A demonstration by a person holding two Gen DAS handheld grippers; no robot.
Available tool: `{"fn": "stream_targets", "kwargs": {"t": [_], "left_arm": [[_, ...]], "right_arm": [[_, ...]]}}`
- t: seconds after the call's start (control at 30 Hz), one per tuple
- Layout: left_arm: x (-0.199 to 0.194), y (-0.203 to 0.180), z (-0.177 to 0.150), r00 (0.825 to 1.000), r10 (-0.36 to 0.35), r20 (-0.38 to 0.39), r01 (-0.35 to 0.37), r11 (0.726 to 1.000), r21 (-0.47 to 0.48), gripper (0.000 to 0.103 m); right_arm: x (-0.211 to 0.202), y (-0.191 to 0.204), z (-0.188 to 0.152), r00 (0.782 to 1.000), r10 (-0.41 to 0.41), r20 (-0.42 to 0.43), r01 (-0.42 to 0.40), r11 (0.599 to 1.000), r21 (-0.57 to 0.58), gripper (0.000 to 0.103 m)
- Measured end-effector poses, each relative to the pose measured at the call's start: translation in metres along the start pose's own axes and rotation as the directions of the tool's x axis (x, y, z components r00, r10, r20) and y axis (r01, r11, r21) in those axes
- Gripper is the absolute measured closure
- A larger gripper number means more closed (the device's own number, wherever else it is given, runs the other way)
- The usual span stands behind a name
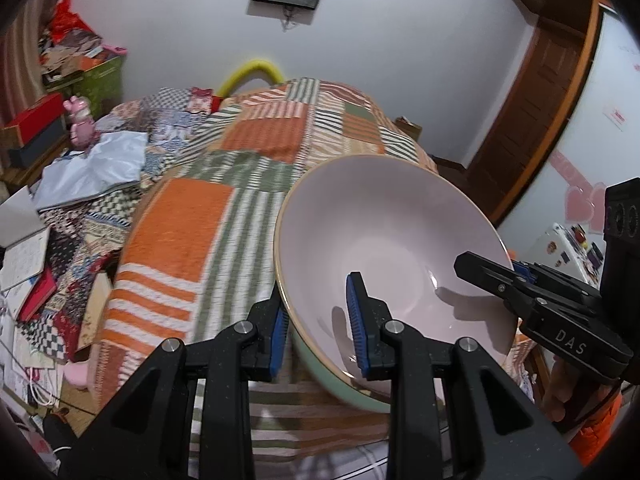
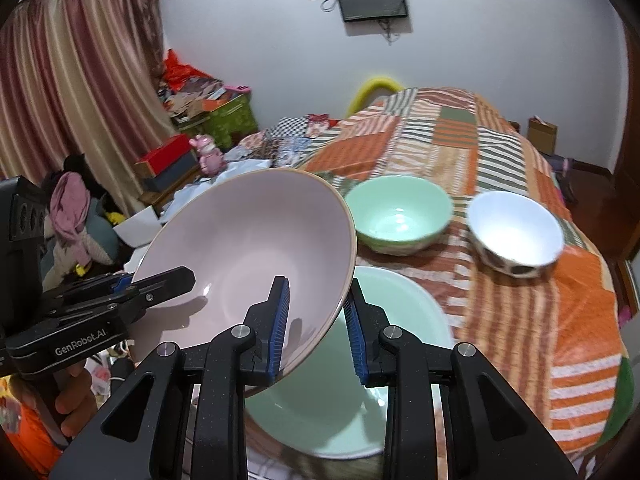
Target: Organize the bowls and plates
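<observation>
Large pale-pink glazed ceramic bowl [image 2: 248,248] clamped at opposite rims by left gripper [image 1: 320,320] and right gripper [image 2: 318,324], held above mint-green plate [image 2: 332,408]; judged heavy, slippery, breakable.

Large bowl [image 2: 248,256] showing pale pink inside, green outside [image 1: 340,384]. Mint bowl [image 2: 400,212] at 12 o'clock; white bowl [image 2: 516,232], spotted outside, at 2. Cloth [image 2: 540,320] showing orange, green, white striped patchwork. Gripper pads [image 1: 356,312] showing blue.
</observation>
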State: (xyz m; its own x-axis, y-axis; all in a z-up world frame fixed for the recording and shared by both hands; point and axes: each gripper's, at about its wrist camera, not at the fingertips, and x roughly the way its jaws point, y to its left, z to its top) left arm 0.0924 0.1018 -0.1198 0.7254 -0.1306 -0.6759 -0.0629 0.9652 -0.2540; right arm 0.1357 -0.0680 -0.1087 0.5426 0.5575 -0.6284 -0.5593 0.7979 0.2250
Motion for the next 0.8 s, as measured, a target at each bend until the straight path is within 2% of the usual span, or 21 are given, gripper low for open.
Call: {"fn": "stream_targets", "kwargs": {"t": [0.37, 0.8], "left_arm": [[-0.009, 0.057, -0.006, 0.997, 0.077, 0.000, -0.077, 0.994, -0.081, 0.075], [0.004, 0.106, -0.019, 0.992, 0.111, -0.052, -0.118, 0.981, -0.155, 0.075]], "right_arm": [[0.037, 0.042, 0.005, 0.997, 0.067, -0.045, -0.069, 0.996, -0.048, 0.078], [0.080, 0.066, -0.001, 0.984, 0.094, -0.154, -0.107, 0.991, -0.079, 0.078]]}}
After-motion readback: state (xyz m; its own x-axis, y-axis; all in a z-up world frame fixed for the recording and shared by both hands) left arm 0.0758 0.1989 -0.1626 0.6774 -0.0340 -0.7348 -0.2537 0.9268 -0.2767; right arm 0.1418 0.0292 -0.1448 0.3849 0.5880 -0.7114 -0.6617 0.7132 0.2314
